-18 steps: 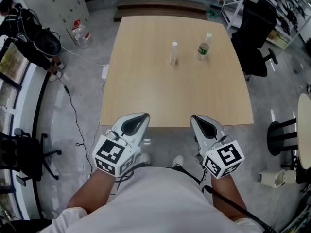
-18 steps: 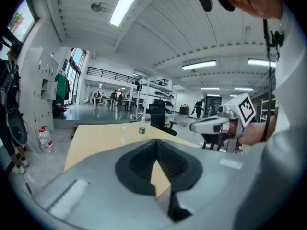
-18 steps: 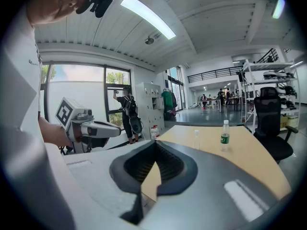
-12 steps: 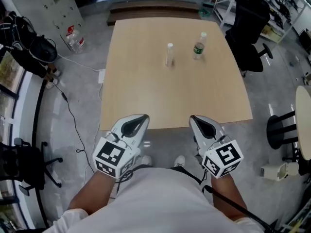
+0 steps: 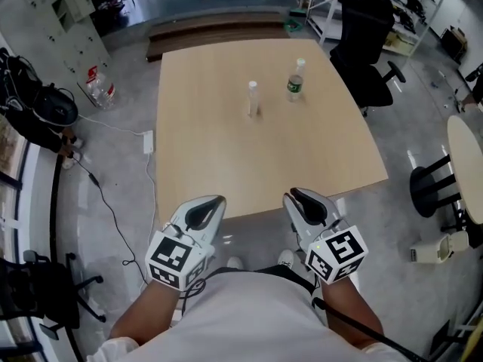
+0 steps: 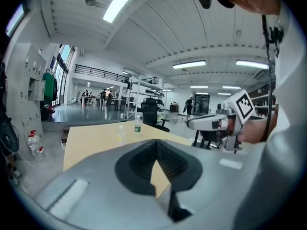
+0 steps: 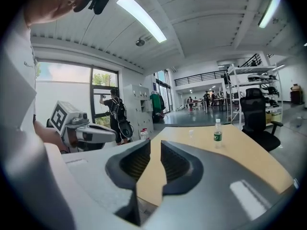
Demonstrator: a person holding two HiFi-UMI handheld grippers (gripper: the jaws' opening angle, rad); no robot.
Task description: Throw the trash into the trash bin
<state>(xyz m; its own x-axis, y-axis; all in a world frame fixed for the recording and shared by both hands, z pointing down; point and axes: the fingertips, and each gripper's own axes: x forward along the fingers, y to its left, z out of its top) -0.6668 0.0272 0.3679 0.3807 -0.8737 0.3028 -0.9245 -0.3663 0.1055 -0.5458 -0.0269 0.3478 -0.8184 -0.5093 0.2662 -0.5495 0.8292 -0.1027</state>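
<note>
Two bottles stand on the pale wooden worktop (image 5: pixel 226 164), both on its far half and near each other without touching. One is a slim clear bottle (image 5: pixel 252 99). The other, a green-labelled bottle (image 5: pixel 295 81), stands a little farther off and to its right. Each is upright, its long axis vertical and its cap on top. The person holds two sets of tongs side by side at the near edge of the worktop, well apart from both bottles and aimed towards the far side. The left tongs (image 5: pixel 211 204) have their tips together with nothing between them. The right tongs (image 5: pixel 300 199) show a narrow gap between the pads, with only bare worktop visible through it. One larger water bottle (image 5: pixel 98 87) stands on the floor off the far left corner, and one black office chair (image 5: pixel 367 47) sits by the far right corner.
</note>
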